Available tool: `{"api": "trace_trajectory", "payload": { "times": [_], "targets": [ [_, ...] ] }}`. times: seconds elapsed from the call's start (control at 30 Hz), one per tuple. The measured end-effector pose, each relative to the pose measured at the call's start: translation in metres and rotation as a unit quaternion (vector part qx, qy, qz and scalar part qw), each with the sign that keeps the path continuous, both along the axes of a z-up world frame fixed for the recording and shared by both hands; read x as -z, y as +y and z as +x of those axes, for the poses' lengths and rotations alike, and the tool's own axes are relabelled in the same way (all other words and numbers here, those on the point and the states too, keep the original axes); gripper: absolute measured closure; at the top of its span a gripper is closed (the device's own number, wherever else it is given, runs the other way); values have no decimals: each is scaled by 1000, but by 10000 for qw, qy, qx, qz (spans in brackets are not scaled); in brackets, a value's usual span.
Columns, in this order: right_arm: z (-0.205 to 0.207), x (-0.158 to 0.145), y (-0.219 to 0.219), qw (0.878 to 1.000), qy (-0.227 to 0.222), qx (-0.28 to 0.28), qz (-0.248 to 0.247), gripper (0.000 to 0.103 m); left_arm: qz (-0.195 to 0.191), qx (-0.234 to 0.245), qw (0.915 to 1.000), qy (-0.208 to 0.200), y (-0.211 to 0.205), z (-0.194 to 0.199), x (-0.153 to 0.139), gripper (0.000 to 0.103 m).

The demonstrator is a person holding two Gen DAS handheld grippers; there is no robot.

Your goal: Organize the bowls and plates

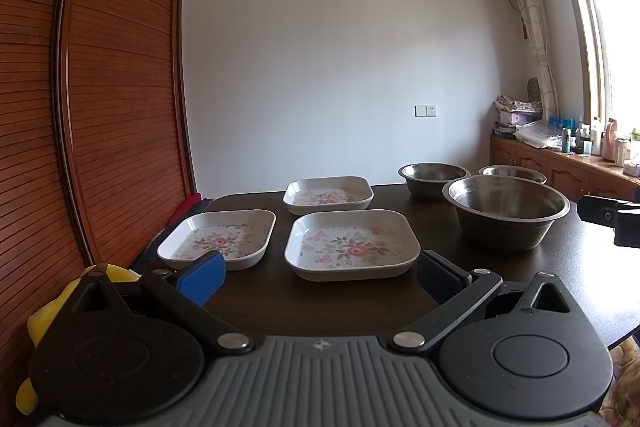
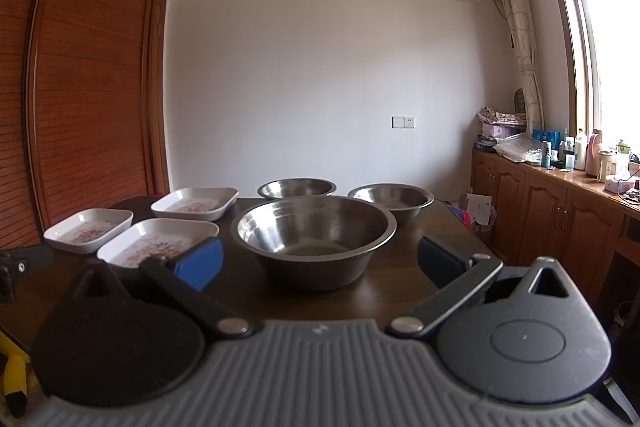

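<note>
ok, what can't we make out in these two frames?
- Far steel bowl, left wrist view: mostly hidden behind the big steel bowl.
- Nearest floral plate, right wrist view: front corner covered by the right hand-held gripper finger.
- Bottles on the sideboard: labels too small.
- Table near edge: hidden by gripper bodies, both views.

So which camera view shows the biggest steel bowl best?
The right wrist view: the biggest steel bowl sits centered and close, its inside fully visible. The left wrist view shows it off to the right, more from the side.
</note>
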State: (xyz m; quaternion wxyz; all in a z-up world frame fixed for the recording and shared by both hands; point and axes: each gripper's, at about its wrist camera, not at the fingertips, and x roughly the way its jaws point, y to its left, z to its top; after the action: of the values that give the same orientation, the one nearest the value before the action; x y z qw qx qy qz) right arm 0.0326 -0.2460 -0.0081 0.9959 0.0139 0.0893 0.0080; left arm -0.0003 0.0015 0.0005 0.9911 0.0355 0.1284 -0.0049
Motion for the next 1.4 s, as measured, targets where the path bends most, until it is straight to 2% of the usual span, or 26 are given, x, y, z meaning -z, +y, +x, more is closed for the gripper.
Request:
{"api": "trace_trajectory", "payload": {
  "times": [1.4],
  "targets": [
    [1,2,0,10000,29,-36,-21,0,-4,18,10000,34,4,-1,0,0]
  ]
}}
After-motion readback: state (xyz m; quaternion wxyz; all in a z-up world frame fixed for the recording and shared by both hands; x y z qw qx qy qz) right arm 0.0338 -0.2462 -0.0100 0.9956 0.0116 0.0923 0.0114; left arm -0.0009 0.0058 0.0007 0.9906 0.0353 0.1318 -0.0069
